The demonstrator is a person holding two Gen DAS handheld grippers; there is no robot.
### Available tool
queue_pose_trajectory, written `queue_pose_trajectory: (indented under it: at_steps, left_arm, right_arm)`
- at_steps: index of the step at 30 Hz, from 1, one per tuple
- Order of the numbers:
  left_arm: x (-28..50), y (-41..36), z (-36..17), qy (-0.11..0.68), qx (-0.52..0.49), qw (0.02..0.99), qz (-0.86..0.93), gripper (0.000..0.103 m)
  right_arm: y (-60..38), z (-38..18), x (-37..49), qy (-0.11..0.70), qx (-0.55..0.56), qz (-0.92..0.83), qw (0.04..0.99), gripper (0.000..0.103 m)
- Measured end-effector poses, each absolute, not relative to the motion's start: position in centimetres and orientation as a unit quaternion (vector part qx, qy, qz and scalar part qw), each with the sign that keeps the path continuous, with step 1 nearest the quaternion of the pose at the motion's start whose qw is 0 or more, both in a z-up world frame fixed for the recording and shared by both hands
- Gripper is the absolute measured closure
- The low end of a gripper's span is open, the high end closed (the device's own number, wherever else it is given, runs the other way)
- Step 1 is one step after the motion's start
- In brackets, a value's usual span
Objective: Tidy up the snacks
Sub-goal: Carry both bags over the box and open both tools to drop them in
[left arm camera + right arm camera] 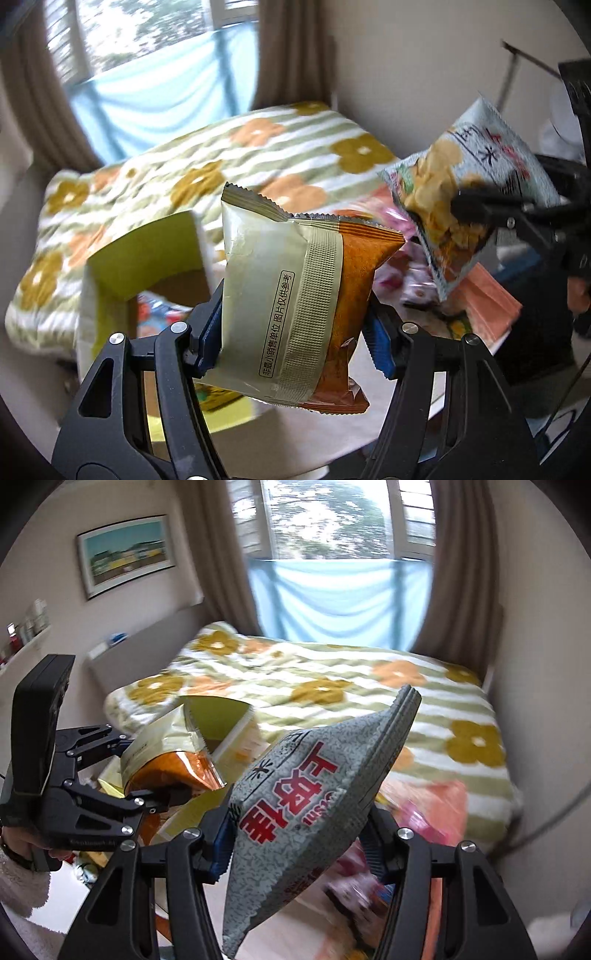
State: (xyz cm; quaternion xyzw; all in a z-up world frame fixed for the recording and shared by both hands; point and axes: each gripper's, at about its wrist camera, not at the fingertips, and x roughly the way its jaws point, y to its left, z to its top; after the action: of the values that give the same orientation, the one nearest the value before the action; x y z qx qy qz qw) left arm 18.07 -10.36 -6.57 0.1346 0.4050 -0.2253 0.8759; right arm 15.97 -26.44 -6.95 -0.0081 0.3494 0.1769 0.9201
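We see a bedroom: a bed (pixel 332 686) under a flower-patterned quilt fills the far side, a window (pixel 332 517) with brown curtains sits at twelve o'clock, and one framed picture (pixel 125 554) hangs on the wall at ten o'clock in the right wrist view. Down low, a white desk (pixel 388 402) carries a blurred heap of loose snack packets (pixel 402 273), too smeared for us to count.

We count two tools, each carrying one packet. The left tool (pixel 291 339) has its blue pads pinching a gold-and-orange packet (pixel 291 295), held upright in the air at six o'clock of the left wrist view; along its back seam we read "非最小销售单位 图片仅供参考". The right tool (pixel 299 853) is clamped on a grey speckled chip bag (pixel 306 805), lifted and tilted, with big red characters we cannot read with confidence. From the left wrist view that same bag (pixel 476 192) hangs at two o'clock, chip pictures on its face, the right tool's (pixel 480 212) black fingers closed across it.

One yellow-green cardboard box (pixel 147 254) stands open at nine o'clock of the left wrist view, just beside the gold packet, with something colourful inside. From the right wrist view the left tool (pixel 147 775) and its packet (pixel 170 753) hover at nine o'clock, near the box's flap (pixel 218 716).
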Motion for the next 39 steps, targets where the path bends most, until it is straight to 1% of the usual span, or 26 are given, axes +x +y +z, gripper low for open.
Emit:
queue_pose_trajectory:
  at_steps: [6, 13, 18, 25, 27, 28, 29, 30, 32, 39]
  left_arm:
    - [22.3, -2.9, -6.6, 0.422, 0.104, 0.884, -0.174, 0.042]
    - [27.7, 3.9, -9.3, 0.455, 0.074, 0.876, -0.143, 0.042]
    - [31.9, 6.8, -12.1, 0.484, 0.065, 0.860, -0.146, 0.042]
    - [36.3, 7.8, -15.8, 0.508, 0.073, 0.848, -0.131, 0.041]
    - [37.0, 7.9, -16.1, 0.501, 0.074, 0.853, -0.125, 0.038]
    - [37.2, 7.8, -16.0, 0.498, 0.072, 0.855, -0.124, 0.026]
    - [37.5, 7.9, -16.0, 0.494, 0.068, 0.858, -0.123, 0.006]
    - [37.8, 8.0, -15.8, 0.488, 0.061, 0.862, -0.124, 0.000]
    - [37.8, 8.2, -15.3, 0.472, 0.052, 0.872, -0.119, 0.000]
    - [36.7, 9.2, -14.4, 0.468, 0.055, 0.878, -0.089, 0.000]
  right_arm:
    - [-18.9, -7.8, 20.6, 0.357, -0.014, 0.218, 0.908, 0.049]
    - [-12.8, -9.5, 24.8, 0.376, -0.022, 0.226, 0.898, 0.049]
    - [-10.1, -11.3, 27.0, 0.401, -0.021, 0.215, 0.890, 0.049]
    - [-8.8, -13.6, 29.3, 0.433, -0.014, 0.205, 0.878, 0.049]
    - [-8.6, -14.2, 29.9, 0.440, -0.017, 0.204, 0.874, 0.049]
    - [-8.6, -14.4, 30.2, 0.442, -0.020, 0.204, 0.873, 0.049]
    - [-8.5, -14.6, 30.5, 0.444, -0.023, 0.204, 0.872, 0.049]
    - [-8.6, -14.8, 30.8, 0.447, -0.025, 0.205, 0.870, 0.049]
    - [-8.6, -15.1, 31.1, 0.452, -0.027, 0.206, 0.867, 0.049]
    - [-8.6, -15.4, 31.9, 0.460, -0.027, 0.214, 0.861, 0.049]
